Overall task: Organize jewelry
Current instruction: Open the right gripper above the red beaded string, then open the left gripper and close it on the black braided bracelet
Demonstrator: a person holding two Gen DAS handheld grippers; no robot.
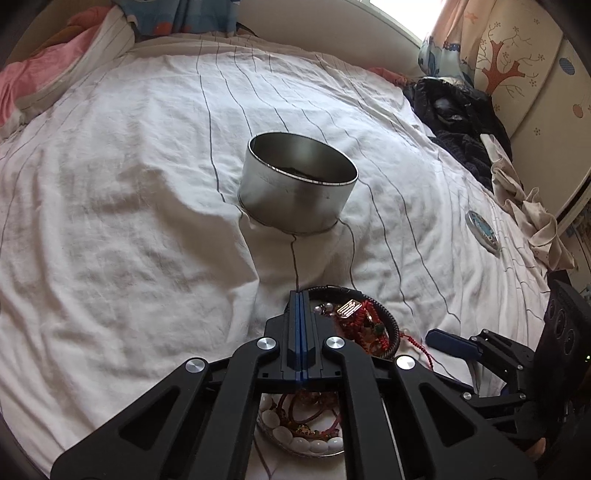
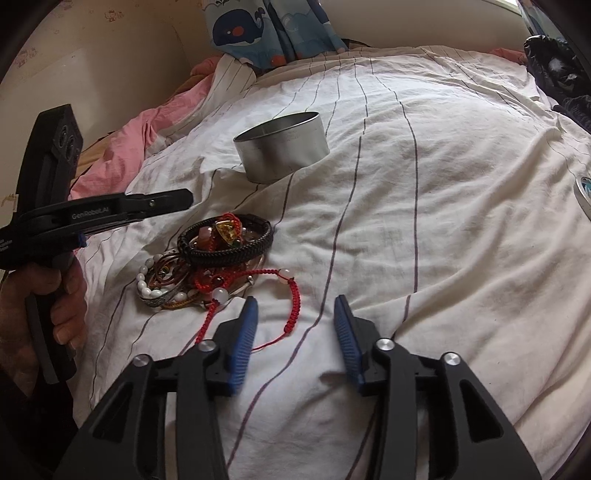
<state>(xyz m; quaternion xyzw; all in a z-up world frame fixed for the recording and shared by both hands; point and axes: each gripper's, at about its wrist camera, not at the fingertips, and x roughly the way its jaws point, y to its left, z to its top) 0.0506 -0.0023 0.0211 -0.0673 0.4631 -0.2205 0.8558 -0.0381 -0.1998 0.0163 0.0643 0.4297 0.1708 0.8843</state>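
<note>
Jewelry heap [image 2: 210,258]: at ten o'clock of right gripper [image 2: 295,332], spread wide, empty. Left gripper [image 1: 299,317] closed, empty. Tin [image 2: 282,146] at twelve. Risk: red cord bracelet [image 2: 291,306] likely snags neighbours, dragging heap.

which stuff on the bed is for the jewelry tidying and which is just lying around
For the job:
round silver metal tin
pile of bracelets
red cord bracelet
round printed tin lid

Lying about:
black jacket
pink bedding
whale-print fabric
</note>
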